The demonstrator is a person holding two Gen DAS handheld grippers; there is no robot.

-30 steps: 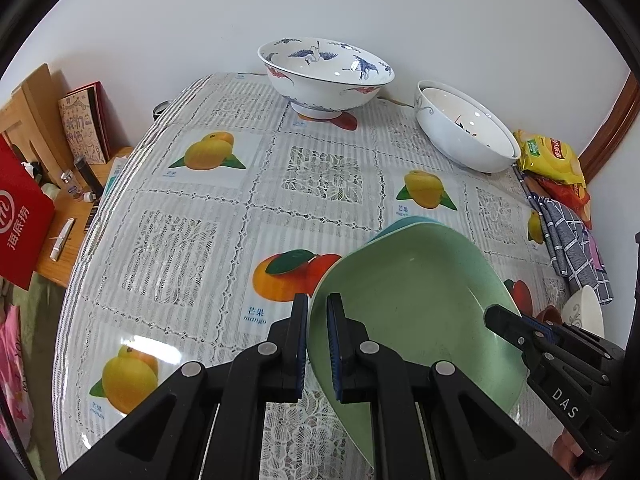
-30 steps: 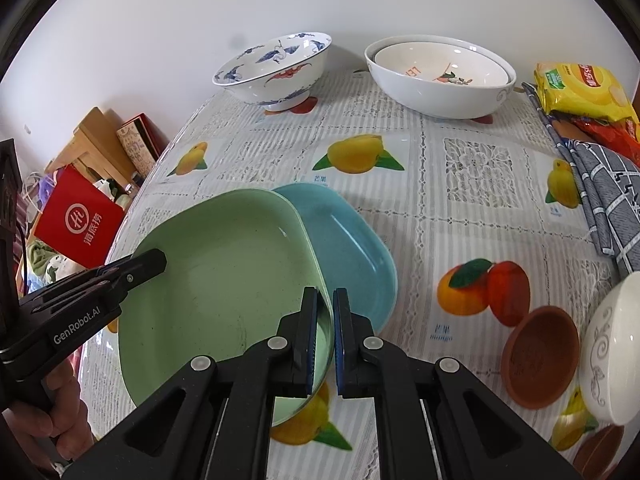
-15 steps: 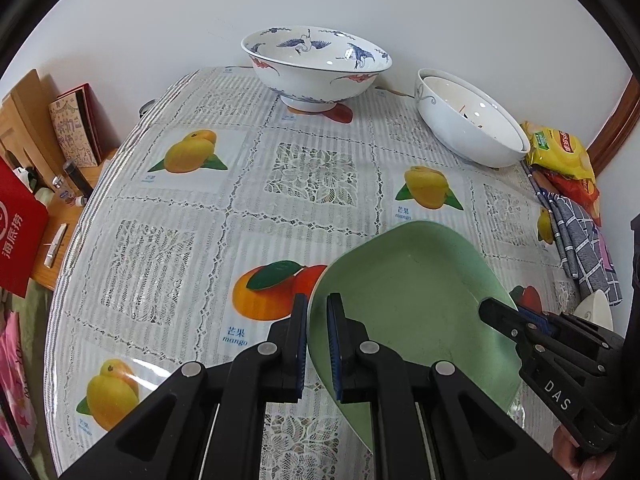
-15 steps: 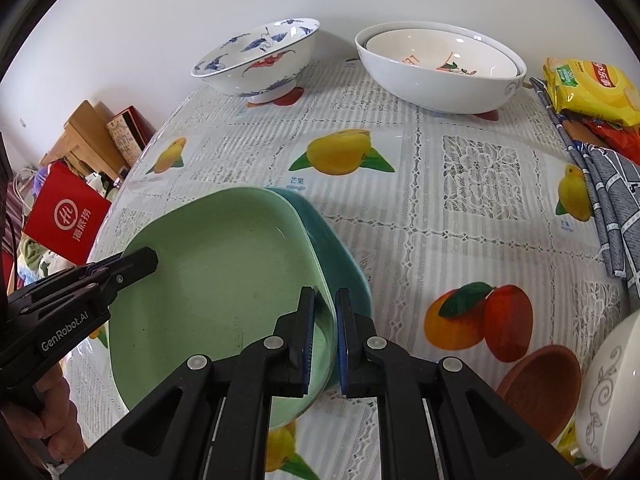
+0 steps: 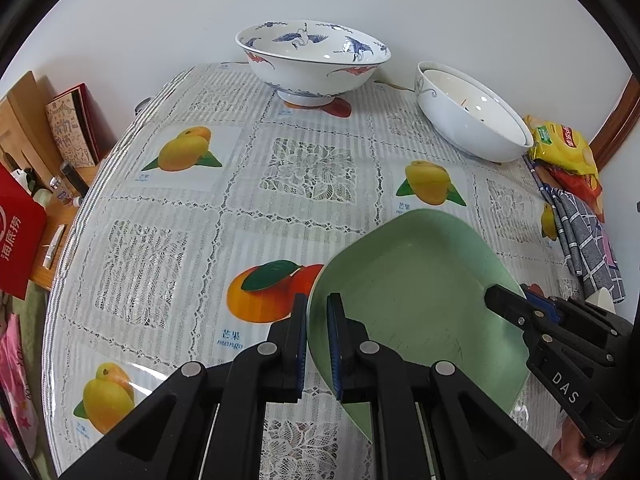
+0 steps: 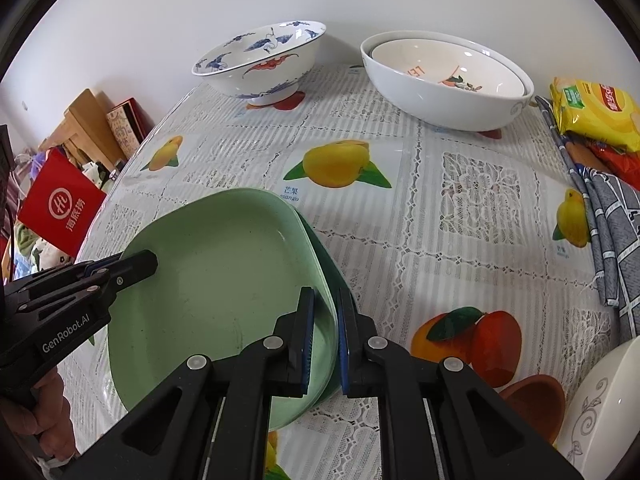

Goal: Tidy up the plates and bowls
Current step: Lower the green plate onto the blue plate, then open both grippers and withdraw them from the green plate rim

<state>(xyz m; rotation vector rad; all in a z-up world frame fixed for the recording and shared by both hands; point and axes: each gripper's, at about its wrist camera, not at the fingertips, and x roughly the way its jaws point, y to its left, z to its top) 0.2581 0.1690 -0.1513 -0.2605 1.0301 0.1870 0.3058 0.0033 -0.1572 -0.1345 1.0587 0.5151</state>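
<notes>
The table fills both views, its cloth printed with mangoes and lace squares. Top centre in the left view stands the crane bowl; right of it sit two white bowls, nested one in the other. The green plate lies lower left of centre in the right view, stacked on a darker plate (only a sliver of its rim shows along the right edge). The left gripper pinches the green plate's near-left rim, pads tight on it. The right gripper straddles the opposite rim, its jaws opening, the rim between them with a gap at the pads. Lower right, a brown dish sits beside a white bowl.
</notes>
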